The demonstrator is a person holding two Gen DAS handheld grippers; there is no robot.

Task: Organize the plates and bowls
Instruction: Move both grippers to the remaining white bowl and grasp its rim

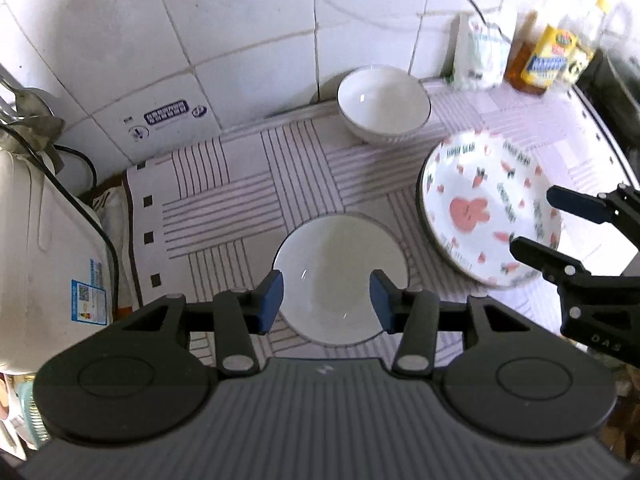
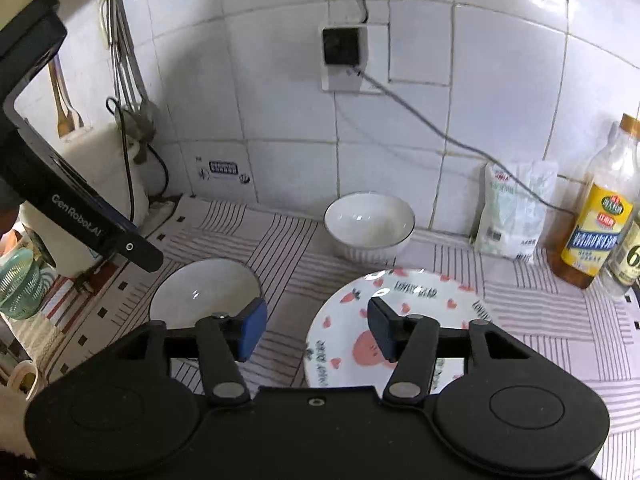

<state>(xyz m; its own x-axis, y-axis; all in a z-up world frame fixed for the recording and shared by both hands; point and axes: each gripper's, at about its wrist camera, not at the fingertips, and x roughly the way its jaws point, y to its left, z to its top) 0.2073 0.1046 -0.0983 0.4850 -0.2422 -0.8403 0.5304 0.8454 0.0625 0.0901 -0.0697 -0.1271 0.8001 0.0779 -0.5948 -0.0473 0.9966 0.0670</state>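
1. Bowls and a plate lie on a striped cloth point(image 1: 224, 216). In the left wrist view, the near bowl point(image 1: 340, 276) sits at lower centre, its rim showing between the spread fingers of the left gripper point(image 1: 327, 300); the jaws stand wide and hold nothing.
2. The far bowl point(image 1: 383, 103) stands at upper centre, close to the tiled wall point(image 1: 200, 20), well apart from the near one, with bare cloth between them.
3. The plate point(image 1: 480, 216), printed with a rabbit, fills the right middle, just beside the near bowl. The right gripper point(image 1: 556, 226) reaches in from the right edge over the plate's right rim, its jaws parted.
4. A white appliance point(image 1: 44, 248) crowds the left edge; a bag point(image 1: 482, 54) and bottles point(image 1: 552, 56) stand at upper right.
5. In the right wrist view, the right gripper point(image 2: 318, 328) hangs open at lower centre: one finger lies over the plate point(image 2: 420, 296), the other just beside the near bowl point(image 2: 200, 292).
6. The far bowl point(image 2: 369, 224) sits at centre by the wall, cloth open on either side.
7. The left gripper's body point(image 2: 80, 208) slants across the upper left, above the near bowl.
8. The bag point(image 2: 512, 216) and bottles point(image 2: 596, 216) line the right edge; a cable point(image 2: 440, 128) runs from a wall socket point(image 2: 344, 52) toward them. A green basket point(image 2: 20, 284) sits at far left.
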